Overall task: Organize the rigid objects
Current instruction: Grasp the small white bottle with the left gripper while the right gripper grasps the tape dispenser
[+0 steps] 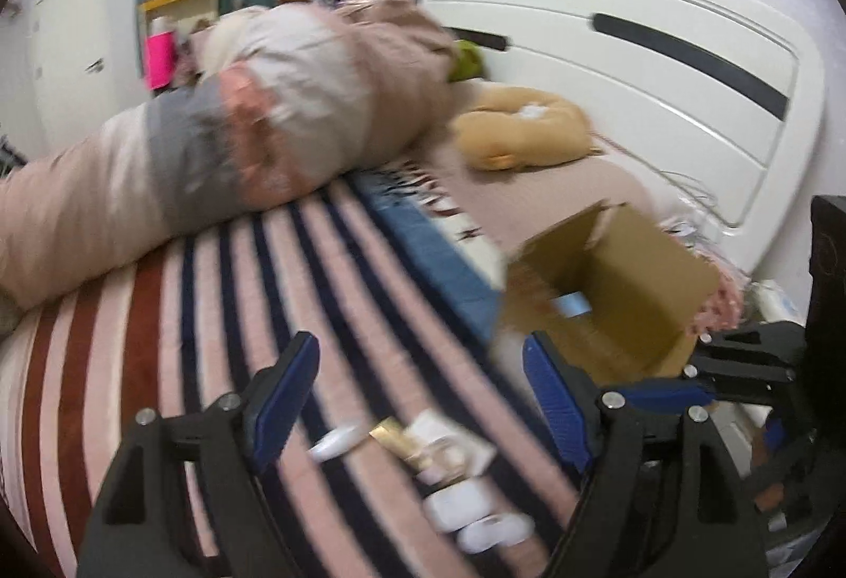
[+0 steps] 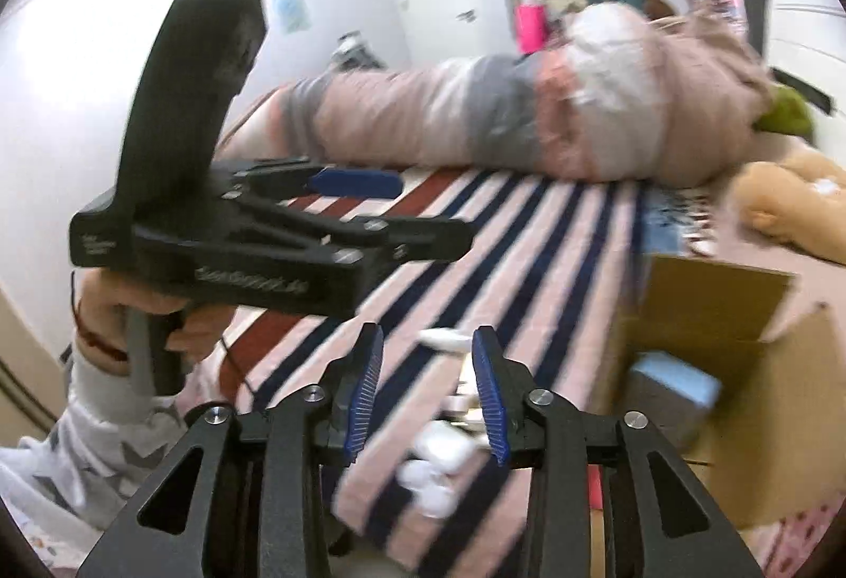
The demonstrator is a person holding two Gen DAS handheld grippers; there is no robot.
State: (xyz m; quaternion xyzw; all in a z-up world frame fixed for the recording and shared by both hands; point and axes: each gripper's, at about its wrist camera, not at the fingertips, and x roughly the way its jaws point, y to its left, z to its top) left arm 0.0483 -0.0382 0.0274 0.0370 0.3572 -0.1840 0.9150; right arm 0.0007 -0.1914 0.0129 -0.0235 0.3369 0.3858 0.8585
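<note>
- A striped blanket (image 1: 222,313) in pink, navy and rust covers the bed, with a long bundled quilt (image 1: 238,123) lying across its far side beside a white headboard (image 1: 634,65).
- A tan stuffed toy (image 1: 523,128) rests near the headboard, past the quilt's end.
- An open cardboard box (image 1: 634,282) sits on the bed's right side, flaps up; a light blue item (image 2: 677,385) lies inside it.
- The left gripper (image 1: 417,398) hangs low over the blanket, jaws released wide and holding nothing; in the right wrist view it is held by a hand (image 2: 143,313) in a patterned sleeve.
- The right gripper (image 2: 428,398) points at the same spot, jaws parted and empty.
- A cluster of small white objects (image 1: 465,509), blurred by motion, lies on the stripes just left of the box, between and below both grippers' fingers.
- A small gold packet (image 1: 394,435) lies among them.
</note>
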